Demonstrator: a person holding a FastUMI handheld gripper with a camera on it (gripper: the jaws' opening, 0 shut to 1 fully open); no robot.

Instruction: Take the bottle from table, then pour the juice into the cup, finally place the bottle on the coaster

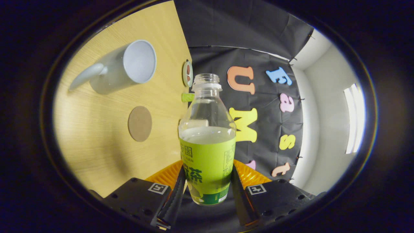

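Both fingers of the gripper [207, 191] pressed against the lower sides of the bottle [207, 145], one on each flank of its green label, so the tongs were pinched shut on it rather than spread. That bottle stood in the lower middle of the frame, its open neck pointing up toward the centre — no cap on it — and pale liquid filled it to roughly the top of the label, the clear shoulder above looking empty.

In this gripper view the whole scene was rolled over: the wooden table [97, 139] ran up the left half of the frame like a wall, which suggested the bottle was off the surface and being tipped sideways. The white cup [124, 66] sat in the upper left, its mouth turned toward the camera and its handle trailing to the left; as far as could be seen, its inside looked bare. Below it, left of centre, lay the round brown coaster [139, 123], with nothing on it and well apart from the bottle. A small green thing [187, 97] and a round object [187, 73] showed at the table's far edge, just beside the bottle's neck; what they were could not be told.

As a judgement, the first step was done — the bottle was taken. The pour seemed not yet made, with the neck away from the cup's mouth, and setting the bottle on the coaster remained after that.
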